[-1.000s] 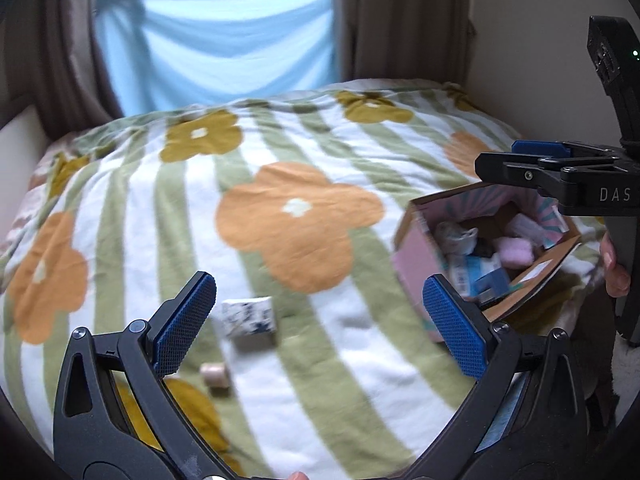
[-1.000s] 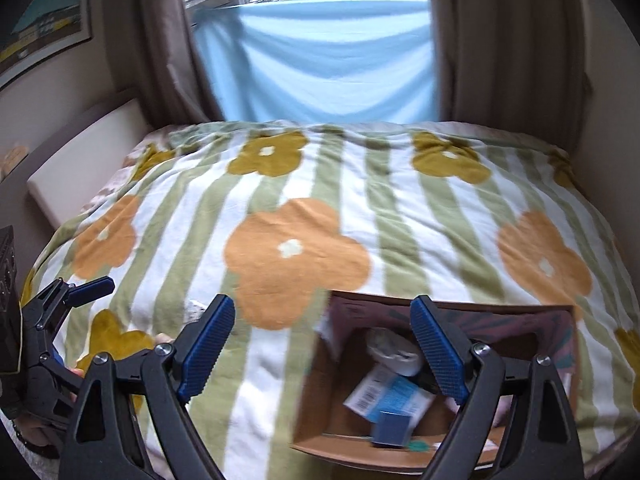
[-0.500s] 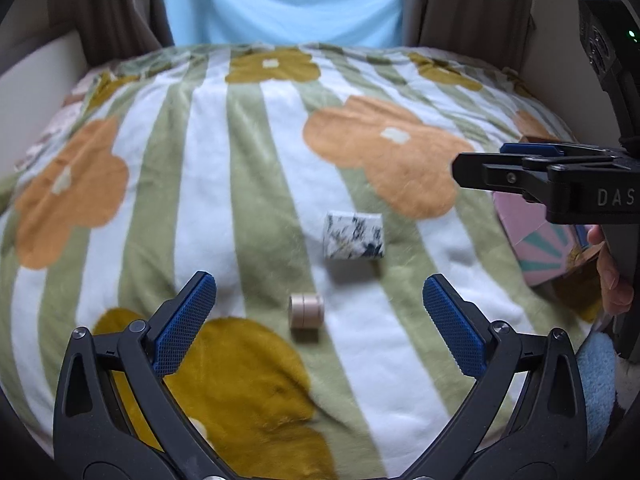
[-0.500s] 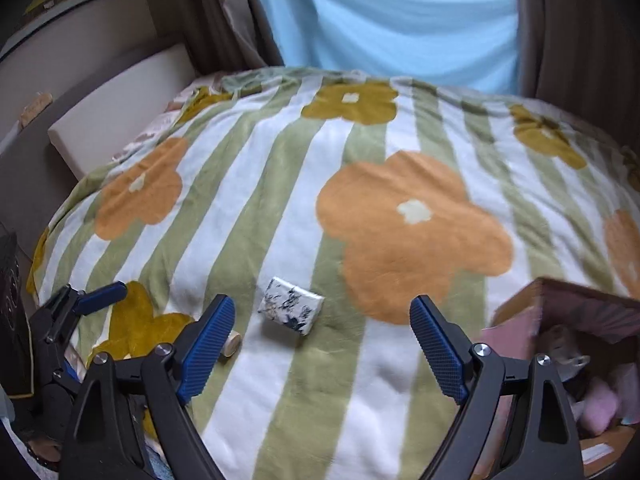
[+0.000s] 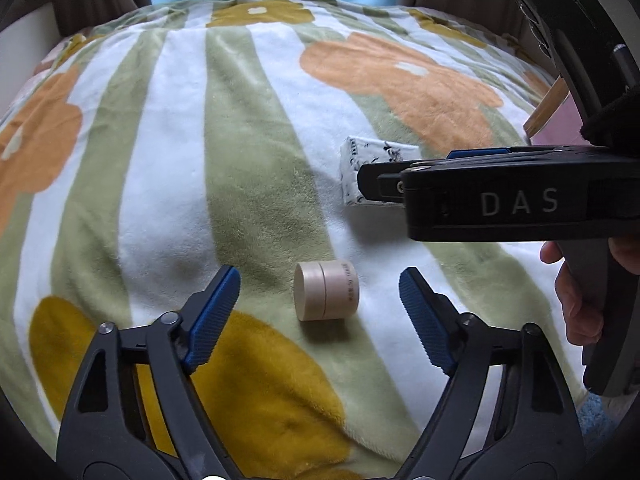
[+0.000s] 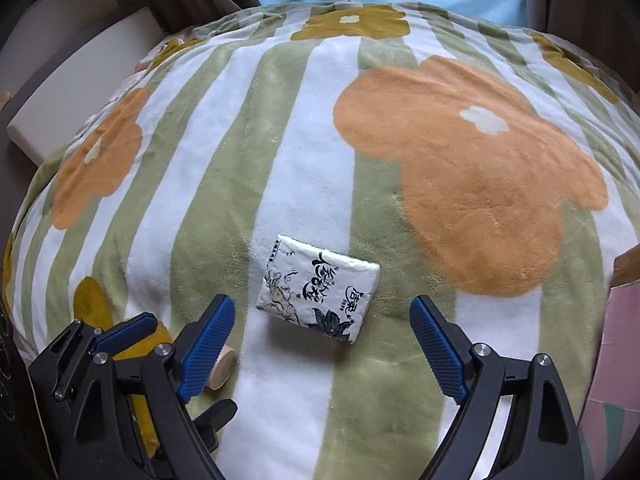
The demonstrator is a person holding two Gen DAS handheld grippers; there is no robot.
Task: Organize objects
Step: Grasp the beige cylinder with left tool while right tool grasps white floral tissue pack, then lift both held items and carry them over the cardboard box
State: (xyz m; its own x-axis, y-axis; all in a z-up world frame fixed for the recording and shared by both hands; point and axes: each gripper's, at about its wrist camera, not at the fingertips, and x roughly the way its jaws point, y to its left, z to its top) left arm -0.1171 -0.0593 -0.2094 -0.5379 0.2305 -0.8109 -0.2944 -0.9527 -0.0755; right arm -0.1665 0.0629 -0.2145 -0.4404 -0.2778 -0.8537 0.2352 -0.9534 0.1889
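Observation:
A small beige round jar (image 5: 326,296) lies on its side on the flowered blanket. My left gripper (image 5: 320,316) is open, its jaws on either side of the jar and just short of it. A white tissue pack with dark print (image 6: 318,294) lies flat on the blanket. My right gripper (image 6: 322,344) is open, its jaws wide on either side of the pack. In the left wrist view the pack (image 5: 360,168) is partly hidden behind the right gripper. The jar (image 6: 220,366) shows in the right wrist view, half hidden behind that gripper's left finger.
The striped blanket with orange and yellow flowers (image 6: 460,168) covers the bed. A pink cardboard box (image 6: 624,352) stands at the right edge; its corner also shows in the left wrist view (image 5: 548,108). A white headboard pad (image 6: 76,92) lies at the left. Curtains hang behind.
Both grippers have moved left from the box and down towards the blanket. The jar now lies between my left jaws and the tissue pack between my right jaws. Both stay open.

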